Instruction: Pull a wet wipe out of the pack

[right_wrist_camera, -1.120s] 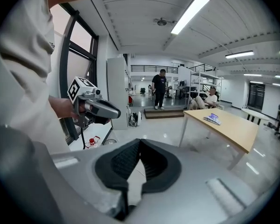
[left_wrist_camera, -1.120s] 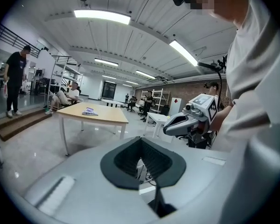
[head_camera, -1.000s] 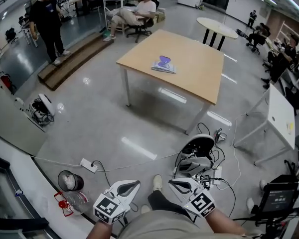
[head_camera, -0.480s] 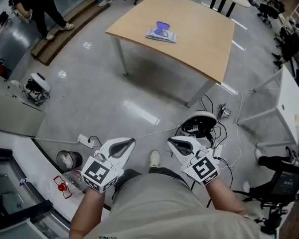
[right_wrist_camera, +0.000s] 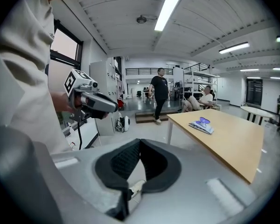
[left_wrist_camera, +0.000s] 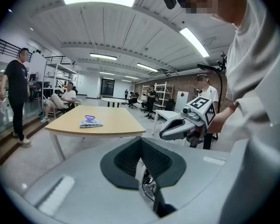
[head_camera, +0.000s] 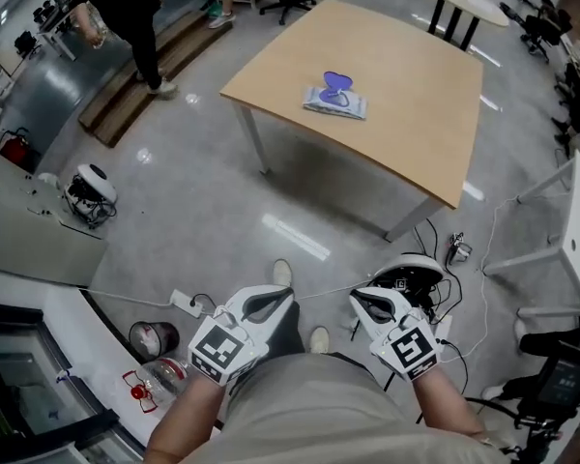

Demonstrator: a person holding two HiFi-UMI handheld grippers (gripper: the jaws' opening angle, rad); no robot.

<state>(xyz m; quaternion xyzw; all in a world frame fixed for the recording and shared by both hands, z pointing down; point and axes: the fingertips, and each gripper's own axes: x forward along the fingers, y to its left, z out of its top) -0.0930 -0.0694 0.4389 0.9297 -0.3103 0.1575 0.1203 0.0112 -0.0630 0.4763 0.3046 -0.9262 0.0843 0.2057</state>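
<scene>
The wet wipe pack [head_camera: 335, 97], pale with a purple lid flap standing up, lies flat on a light wooden table [head_camera: 406, 114] far ahead of me. It also shows small in the left gripper view [left_wrist_camera: 90, 122] and the right gripper view [right_wrist_camera: 201, 125]. Both grippers hang at waist height over the floor, well short of the table. My left gripper [head_camera: 275, 296] has its jaws meeting at the tips with nothing between them [left_wrist_camera: 141, 140]. My right gripper [head_camera: 360, 301] is shut and empty too [right_wrist_camera: 140, 142].
A person in black [head_camera: 126, 8] stands by a low step at the far left, and another person sits behind the table. Cables and a round white device [head_camera: 411, 274] lie on the floor ahead right. A power strip [head_camera: 187, 304] and a small bin [head_camera: 155, 338] sit at the left.
The view has swung and the table with the pack sits a little more to the right and nearer. Both grippers stay shut and low in front of my body.
</scene>
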